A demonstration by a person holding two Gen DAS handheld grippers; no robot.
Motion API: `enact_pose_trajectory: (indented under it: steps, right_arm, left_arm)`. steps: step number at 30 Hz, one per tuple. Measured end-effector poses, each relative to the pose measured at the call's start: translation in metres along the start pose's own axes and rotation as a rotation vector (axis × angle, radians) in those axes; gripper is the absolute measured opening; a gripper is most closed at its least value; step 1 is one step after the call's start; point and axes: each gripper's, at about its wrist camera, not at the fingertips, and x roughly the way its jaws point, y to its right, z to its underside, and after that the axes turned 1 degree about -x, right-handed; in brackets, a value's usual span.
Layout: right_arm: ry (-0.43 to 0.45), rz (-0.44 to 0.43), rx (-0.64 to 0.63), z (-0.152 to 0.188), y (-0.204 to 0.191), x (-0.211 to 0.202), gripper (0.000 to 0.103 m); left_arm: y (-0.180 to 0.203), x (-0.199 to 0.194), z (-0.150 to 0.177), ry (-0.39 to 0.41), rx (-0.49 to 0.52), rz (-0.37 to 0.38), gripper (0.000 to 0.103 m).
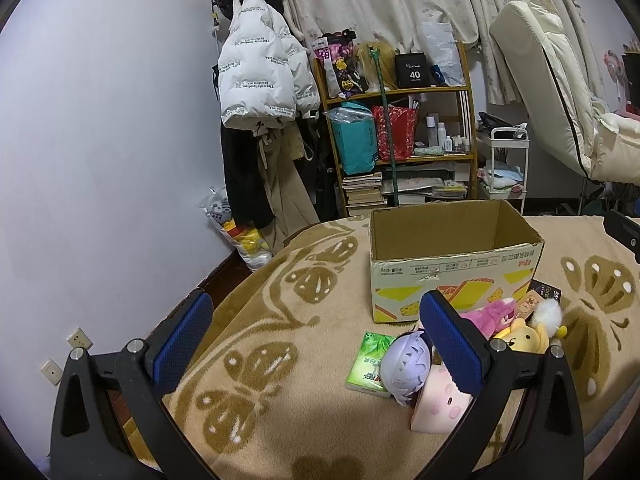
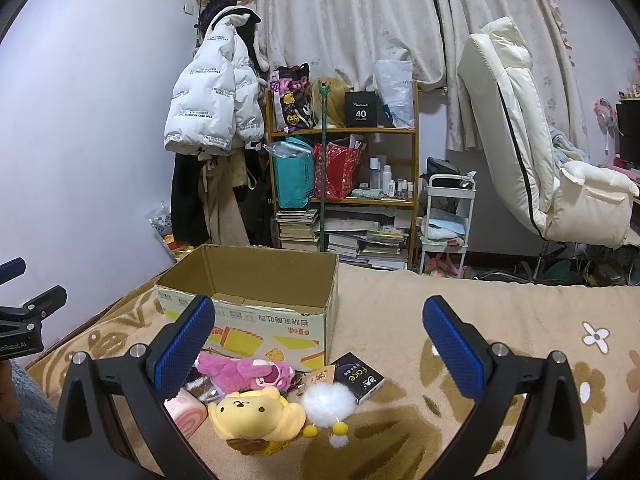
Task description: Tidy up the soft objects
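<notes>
- Two grippers, both spread wide with nothing between the pads: the left gripper hangs over the bedspread to the left of the toy pile, and the right gripper sits above the toys, facing the cardboard box.
- Soft stuff is all still out on the bed in front of the box: pink plush, yellow bear plush, white pompom, the purple-haired doll and a pink squishy block. What I can see of the box's inside looks empty, so nothing seems sorted yet.
- Biggest risk imo: the toys are touching and overlapping. Close on the yellow bear and you could easily snag the pink plush or the pompom's dangly bits and drag a clump along.
- Not everything in that pile is soft. The dark "Face" box lies just beside the pompom, and the green tissue pack is right against the doll. A sloppy grab pulls the wrong thing in.
- Plush squishes, so a shallow pinch on fluff could slip out halfway to the box.
- That box has a tall wall on the near side. Carry too low and the toy bumps the rim, or shoves the box across the bedspread.
- Left finger already blocks part of the squishy block in its own view, so aiming there is kinda blind.
</notes>
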Motion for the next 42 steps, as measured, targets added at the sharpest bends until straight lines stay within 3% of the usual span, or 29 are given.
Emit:
enact_pose_trajectory:
  steps: [28,35,42]
  right_arm:
    - [-0.009,0.001,0.001,0.000,0.001,-0.001,0.103]
    - [-0.030,-0.007,-0.002,0.010,0.000,0.007,0.103]
    - [-0.070,-0.027,-0.017,0.013,-0.005,0.016,0.103]
  left_arm:
    - [0.000,0.002,0.002,-0.012,0.010,-0.004,0.102]
    - [0.007,0.005,0.003,-0.034,0.038,0.008,0.102]
    - [0.010,0.009,-0.002,-0.105,0.048,0.034,0.102]
